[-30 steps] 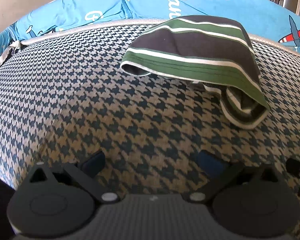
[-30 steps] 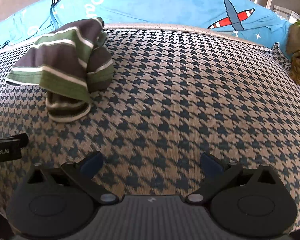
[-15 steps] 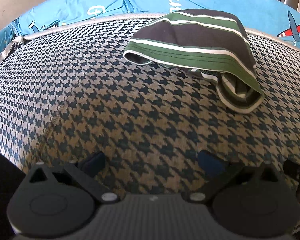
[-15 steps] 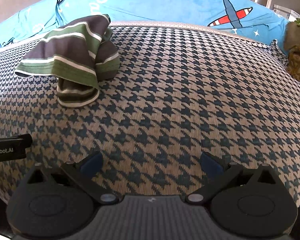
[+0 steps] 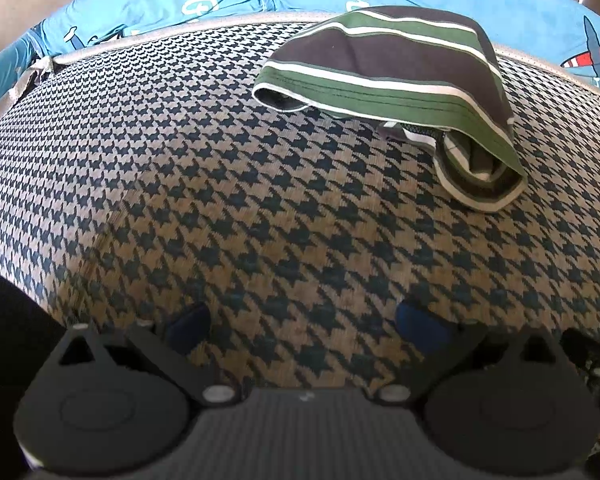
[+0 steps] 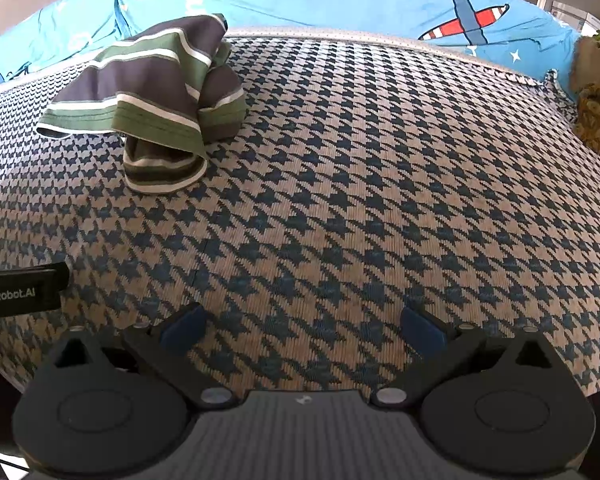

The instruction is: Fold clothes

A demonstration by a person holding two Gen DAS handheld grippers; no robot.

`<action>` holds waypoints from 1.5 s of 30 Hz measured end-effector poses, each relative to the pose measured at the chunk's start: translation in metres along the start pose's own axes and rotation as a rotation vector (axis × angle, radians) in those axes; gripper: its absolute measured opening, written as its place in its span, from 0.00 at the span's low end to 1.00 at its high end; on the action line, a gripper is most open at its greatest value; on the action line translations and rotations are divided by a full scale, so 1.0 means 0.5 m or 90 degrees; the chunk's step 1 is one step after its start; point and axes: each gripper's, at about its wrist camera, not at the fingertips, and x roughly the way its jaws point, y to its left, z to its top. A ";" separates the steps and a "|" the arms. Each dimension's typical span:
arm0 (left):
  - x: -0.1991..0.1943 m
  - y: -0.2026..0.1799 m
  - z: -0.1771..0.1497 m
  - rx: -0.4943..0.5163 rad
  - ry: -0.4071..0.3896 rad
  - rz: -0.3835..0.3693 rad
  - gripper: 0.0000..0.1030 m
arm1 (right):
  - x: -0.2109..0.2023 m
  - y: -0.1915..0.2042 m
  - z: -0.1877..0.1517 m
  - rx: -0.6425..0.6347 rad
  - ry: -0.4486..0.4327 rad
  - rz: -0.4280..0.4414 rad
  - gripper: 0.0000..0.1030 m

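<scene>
A crumpled garment [image 5: 396,76] with dark grey, green and white stripes lies bunched on the houndstooth-patterned surface [image 5: 228,184], far right in the left wrist view. In the right wrist view the same garment [image 6: 156,92] sits at the far left. My left gripper [image 5: 306,326] hovers open over bare fabric, well short of the garment, with nothing between its blue pads. My right gripper [image 6: 302,328] is open too, over bare fabric to the right of the garment. The left gripper's side [image 6: 20,290] shows at the left edge of the right wrist view.
A bright blue sheet [image 6: 340,0] printed with planes and lettering lies behind the patterned surface, past a pale piped edge [image 5: 172,32]. A brownish lumpy object [image 6: 598,112] sits at the far right. The surface drops away at the near left [image 5: 4,304].
Both grippers have drawn back and shifted slightly, so the garment sits a little higher and further off in each view. Both stay open and the garment has not moved.
</scene>
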 end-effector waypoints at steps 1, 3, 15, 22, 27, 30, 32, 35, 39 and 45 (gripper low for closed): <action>0.000 -0.001 0.000 0.000 0.001 0.000 1.00 | 0.000 0.000 0.000 0.000 0.003 0.000 1.00; 0.000 -0.002 0.000 -0.001 0.004 0.001 1.00 | -0.001 0.000 0.000 0.000 0.006 0.001 1.00; 0.000 -0.002 -0.002 -0.005 0.010 0.008 1.00 | -0.001 -0.003 -0.009 -0.001 0.008 0.005 1.00; 0.003 -0.004 -0.001 -0.024 0.011 0.021 1.00 | -0.001 -0.002 -0.009 -0.001 0.008 0.003 1.00; 0.003 -0.005 0.002 -0.024 0.018 0.023 1.00 | -0.002 -0.002 -0.009 -0.001 0.008 0.003 1.00; 0.004 -0.002 0.003 -0.024 0.018 0.023 1.00 | -0.003 -0.002 -0.011 -0.002 0.005 0.003 1.00; 0.006 -0.001 0.005 -0.024 0.018 0.023 1.00 | -0.004 -0.001 -0.011 -0.002 0.003 0.003 1.00; 0.006 -0.004 0.004 -0.023 0.018 0.026 1.00 | -0.003 -0.001 -0.011 -0.002 0.001 0.002 1.00; 0.005 -0.005 0.002 -0.018 0.014 0.033 1.00 | -0.003 0.001 -0.010 -0.002 0.000 0.000 1.00; 0.002 -0.019 -0.001 -0.002 0.006 0.055 1.00 | 0.000 -0.001 -0.004 0.001 -0.001 -0.001 1.00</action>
